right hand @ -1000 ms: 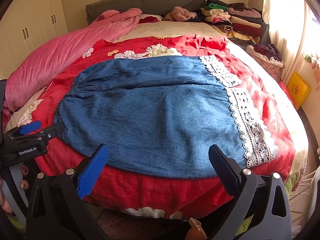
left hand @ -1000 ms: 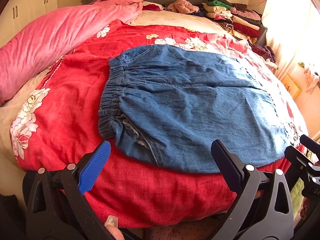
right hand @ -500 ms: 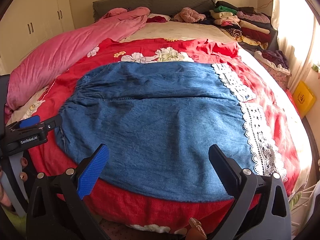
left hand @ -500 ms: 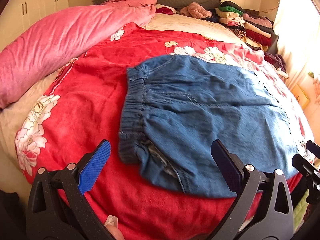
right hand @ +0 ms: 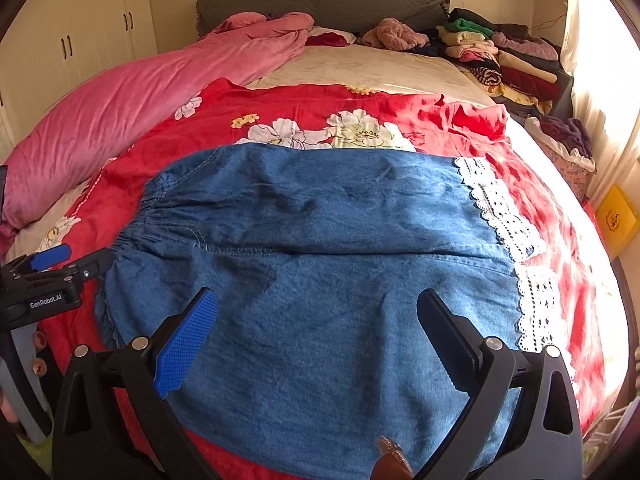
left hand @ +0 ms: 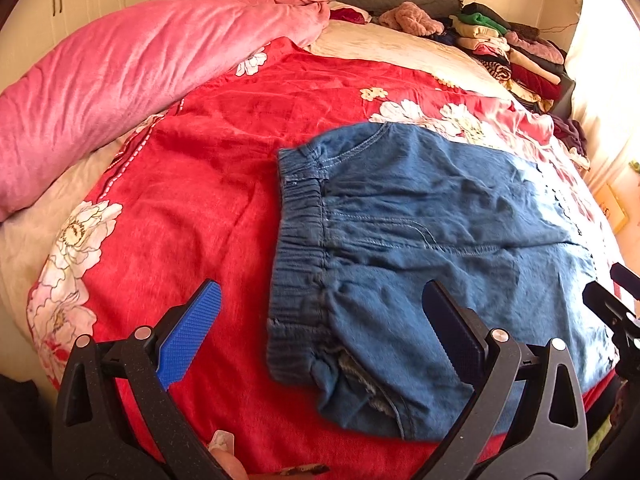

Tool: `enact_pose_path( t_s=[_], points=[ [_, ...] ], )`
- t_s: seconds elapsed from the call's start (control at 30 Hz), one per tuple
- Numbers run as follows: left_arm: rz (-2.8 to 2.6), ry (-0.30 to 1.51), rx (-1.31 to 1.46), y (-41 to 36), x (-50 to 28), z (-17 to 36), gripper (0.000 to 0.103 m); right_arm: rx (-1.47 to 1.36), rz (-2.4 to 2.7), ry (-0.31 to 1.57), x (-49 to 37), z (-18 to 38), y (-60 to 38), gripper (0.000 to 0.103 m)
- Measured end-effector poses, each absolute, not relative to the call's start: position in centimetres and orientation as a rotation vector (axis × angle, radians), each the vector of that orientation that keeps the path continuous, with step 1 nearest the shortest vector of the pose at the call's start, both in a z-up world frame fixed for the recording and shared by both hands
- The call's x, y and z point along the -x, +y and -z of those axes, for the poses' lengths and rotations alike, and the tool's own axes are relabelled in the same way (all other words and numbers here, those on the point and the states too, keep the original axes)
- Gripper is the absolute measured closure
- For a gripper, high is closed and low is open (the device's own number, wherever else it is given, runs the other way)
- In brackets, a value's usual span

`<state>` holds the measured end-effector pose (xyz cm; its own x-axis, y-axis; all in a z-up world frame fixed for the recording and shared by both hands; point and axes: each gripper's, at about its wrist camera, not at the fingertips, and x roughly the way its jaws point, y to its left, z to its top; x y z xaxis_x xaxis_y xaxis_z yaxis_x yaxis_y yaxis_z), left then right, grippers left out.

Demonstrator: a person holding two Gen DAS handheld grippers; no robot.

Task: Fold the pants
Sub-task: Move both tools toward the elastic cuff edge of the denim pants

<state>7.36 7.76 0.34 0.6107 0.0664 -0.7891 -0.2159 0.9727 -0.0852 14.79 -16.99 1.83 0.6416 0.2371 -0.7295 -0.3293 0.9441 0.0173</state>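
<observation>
The pants (right hand: 320, 264) lie flat on the bed (left hand: 192, 200). Both the left gripper (left hand: 320, 328) and right gripper (right hand: 316, 332) gape wide, empty. Each should pinch the near edge at 6 o'clock, lifting evenly toward 12.

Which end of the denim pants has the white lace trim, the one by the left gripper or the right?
The hem end of the denim pants, on the right gripper's side. The end near the left gripper is the plain elastic waistband.

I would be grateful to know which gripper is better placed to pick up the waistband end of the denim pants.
Left: the open left gripper brackets the elastic waistband.
</observation>
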Motion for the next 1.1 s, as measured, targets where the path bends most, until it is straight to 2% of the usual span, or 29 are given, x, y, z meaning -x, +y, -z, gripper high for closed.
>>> enact_pose_path(
  t_s=[0.5, 1.1],
  points=[
    [-0.187, 0.964, 0.195, 11.6, -12.8, 0.8, 0.008, 0.256, -0.397, 0.799, -20.9, -2.2, -12.5, 0.004],
    [-0.183, 1.03, 0.233, 16.0, -21.2, 3.5, 0.008, 0.365, -0.419, 0.86, -31.8, 0.7, -7.6, 0.004]
  ],
)
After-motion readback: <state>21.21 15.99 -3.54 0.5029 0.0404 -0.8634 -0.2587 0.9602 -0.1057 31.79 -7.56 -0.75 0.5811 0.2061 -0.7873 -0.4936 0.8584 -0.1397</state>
